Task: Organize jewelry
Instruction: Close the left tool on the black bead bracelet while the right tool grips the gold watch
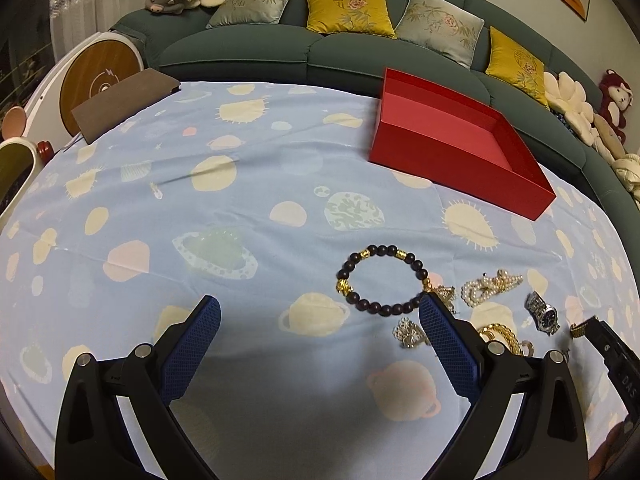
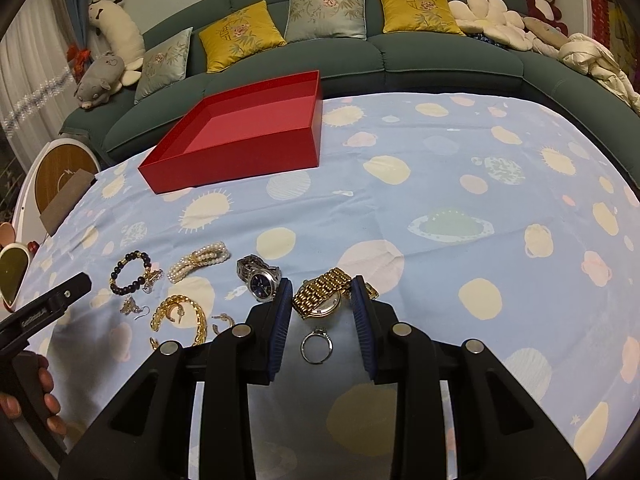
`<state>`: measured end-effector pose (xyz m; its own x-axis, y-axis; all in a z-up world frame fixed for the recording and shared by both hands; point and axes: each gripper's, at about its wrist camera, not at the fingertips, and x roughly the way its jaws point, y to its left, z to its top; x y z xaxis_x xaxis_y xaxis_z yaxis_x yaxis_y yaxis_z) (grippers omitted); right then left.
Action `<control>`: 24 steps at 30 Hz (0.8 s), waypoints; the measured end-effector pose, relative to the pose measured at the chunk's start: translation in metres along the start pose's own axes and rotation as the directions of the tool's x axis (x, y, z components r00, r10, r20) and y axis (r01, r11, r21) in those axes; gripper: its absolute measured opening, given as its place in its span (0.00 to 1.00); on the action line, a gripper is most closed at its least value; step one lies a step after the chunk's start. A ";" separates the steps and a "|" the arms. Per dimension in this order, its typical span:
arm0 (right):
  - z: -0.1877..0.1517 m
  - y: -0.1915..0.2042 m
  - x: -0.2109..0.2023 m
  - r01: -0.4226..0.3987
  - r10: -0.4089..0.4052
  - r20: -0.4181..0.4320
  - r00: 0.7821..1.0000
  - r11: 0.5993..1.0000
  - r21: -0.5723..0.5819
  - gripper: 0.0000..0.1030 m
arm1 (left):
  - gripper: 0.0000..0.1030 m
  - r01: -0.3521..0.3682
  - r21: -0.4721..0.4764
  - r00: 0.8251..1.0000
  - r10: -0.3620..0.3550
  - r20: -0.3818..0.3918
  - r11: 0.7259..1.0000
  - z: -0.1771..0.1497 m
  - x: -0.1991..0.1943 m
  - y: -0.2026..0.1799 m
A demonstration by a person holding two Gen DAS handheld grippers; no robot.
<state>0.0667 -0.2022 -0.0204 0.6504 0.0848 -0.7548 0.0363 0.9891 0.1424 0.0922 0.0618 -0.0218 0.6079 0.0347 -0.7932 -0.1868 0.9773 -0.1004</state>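
Gold-linked metal watch (image 2: 326,294) sits between the right gripper's (image 2: 321,300) half-open fingers (image 2: 280,312), one silver ring (image 2: 317,345) below, while the left gripper (image 1: 320,312) gapes wide, holding nothing.

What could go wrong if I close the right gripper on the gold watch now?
1. The right gripper straddles the gold watch only at its near edge, so it may pinch the band and let the watch slip.
2. The silver ring lies just behind the watch, between the fingers; dragging could knock it.
3. The silver watch sits beside the left finger and might get nudged.
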 end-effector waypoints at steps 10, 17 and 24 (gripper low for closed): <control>0.000 -0.002 -0.006 -0.020 0.020 0.003 1.000 1.000 0.005 0.29 | 0.67 -0.020 0.021 0.999 0.021 -0.045 1.000 0.018 0.038 -0.009; -0.001 -0.005 -0.007 -0.024 0.024 0.000 1.000 1.000 0.006 0.29 | 0.51 -0.069 0.104 0.997 0.073 -0.036 0.992 0.010 0.050 -0.019; -0.002 -0.005 -0.010 -0.029 0.029 0.003 1.000 1.000 -0.005 0.29 | 0.14 -0.064 0.164 0.998 0.066 -0.010 0.984 0.008 0.049 -0.029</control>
<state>0.0583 -0.2073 -0.0151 0.6532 0.1135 -0.7487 0.0137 0.9868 0.1616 0.1331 0.0364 -0.0530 0.5867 0.0975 -0.8039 -0.0963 0.9941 0.0503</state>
